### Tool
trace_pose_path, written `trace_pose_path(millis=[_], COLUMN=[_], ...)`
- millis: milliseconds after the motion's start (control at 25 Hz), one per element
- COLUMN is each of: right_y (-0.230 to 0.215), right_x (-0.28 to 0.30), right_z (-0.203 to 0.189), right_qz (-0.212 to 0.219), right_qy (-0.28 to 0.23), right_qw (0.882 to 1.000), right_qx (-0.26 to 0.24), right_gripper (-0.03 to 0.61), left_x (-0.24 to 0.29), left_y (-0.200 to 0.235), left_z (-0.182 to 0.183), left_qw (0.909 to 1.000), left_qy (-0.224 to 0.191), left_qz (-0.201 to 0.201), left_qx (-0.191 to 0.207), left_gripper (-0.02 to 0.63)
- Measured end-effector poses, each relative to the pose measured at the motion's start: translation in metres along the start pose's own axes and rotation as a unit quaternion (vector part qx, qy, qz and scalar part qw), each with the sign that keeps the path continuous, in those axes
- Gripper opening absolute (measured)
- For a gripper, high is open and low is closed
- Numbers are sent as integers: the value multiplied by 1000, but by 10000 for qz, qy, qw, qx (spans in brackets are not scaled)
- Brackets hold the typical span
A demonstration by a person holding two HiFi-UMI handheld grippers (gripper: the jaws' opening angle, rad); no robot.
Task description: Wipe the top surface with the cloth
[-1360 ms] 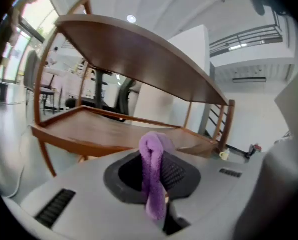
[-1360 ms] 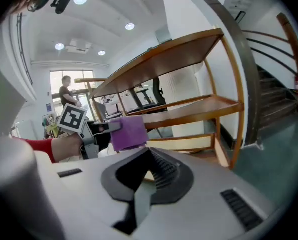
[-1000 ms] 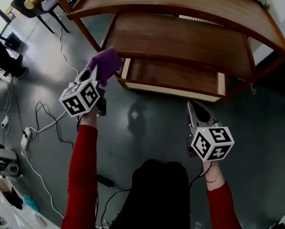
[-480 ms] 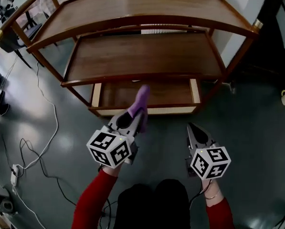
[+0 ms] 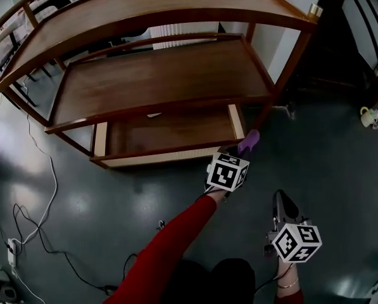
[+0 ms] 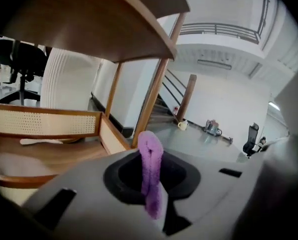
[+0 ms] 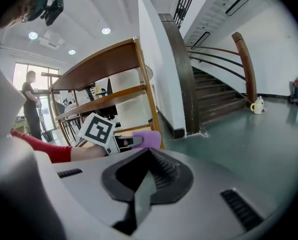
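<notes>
At the front right corner of the wooden shelf unit (image 5: 283, 75), the left gripper (image 5: 242, 147) is held low, level with the lowest tier (image 5: 170, 132), its jaws clenched on a purple cloth (image 5: 249, 139). The left gripper view confirms a folded ridge of the cloth pinched between the jaws. The right gripper (image 5: 281, 202) hangs nearer the person above the floor (image 5: 340, 170), well apart from the shelf. Its jaws are pressed together with nothing between them. The top surface (image 5: 157, 5) is bare and the cloth is nowhere near it. Assessment: wiping has not begun, and the step in hand is carrying the cloth to the work. The next move calls for lifting the left gripper past the two lower tiers, laying the cloth flat on the top board and sweeping along it. Markings: each marker cube (image 5: 226, 171) carries black-and-white square codes only. No brand, label or legible writing is visible, including on the mug (image 5: 369, 116) on the floor.
</notes>
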State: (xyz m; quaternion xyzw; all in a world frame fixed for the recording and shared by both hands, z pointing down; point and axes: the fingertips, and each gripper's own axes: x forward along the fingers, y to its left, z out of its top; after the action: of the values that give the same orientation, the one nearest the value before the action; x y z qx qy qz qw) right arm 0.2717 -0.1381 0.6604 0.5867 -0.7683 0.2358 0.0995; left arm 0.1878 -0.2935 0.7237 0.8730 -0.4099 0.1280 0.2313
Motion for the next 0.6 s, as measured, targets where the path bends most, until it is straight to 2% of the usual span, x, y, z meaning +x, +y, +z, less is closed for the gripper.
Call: trace_pose_path(millis=[160, 280, 440, 600], right_y=[-9, 2, 52, 127], right_x=[-8, 2, 36, 77], right_z=[-3, 0, 3, -1], right_qz=[-76, 72, 631, 1445], right_qy=[44, 94, 222, 490], right_qw=[10000, 9999, 9973, 9865], right_qx=[6, -88, -317, -593], right_gripper=[12, 11, 11, 11], left_x=[2, -24, -106, -205], left_y=[20, 59, 137, 212], left_z=[-16, -25, -43, -54], left_qw=[9996, 9980, 9901, 9710], left_qy=[144, 152, 99, -79], left_qz=[224, 620, 1367, 2308], left_qx=[2, -41, -294, -610], left_gripper=[52, 52, 52, 52])
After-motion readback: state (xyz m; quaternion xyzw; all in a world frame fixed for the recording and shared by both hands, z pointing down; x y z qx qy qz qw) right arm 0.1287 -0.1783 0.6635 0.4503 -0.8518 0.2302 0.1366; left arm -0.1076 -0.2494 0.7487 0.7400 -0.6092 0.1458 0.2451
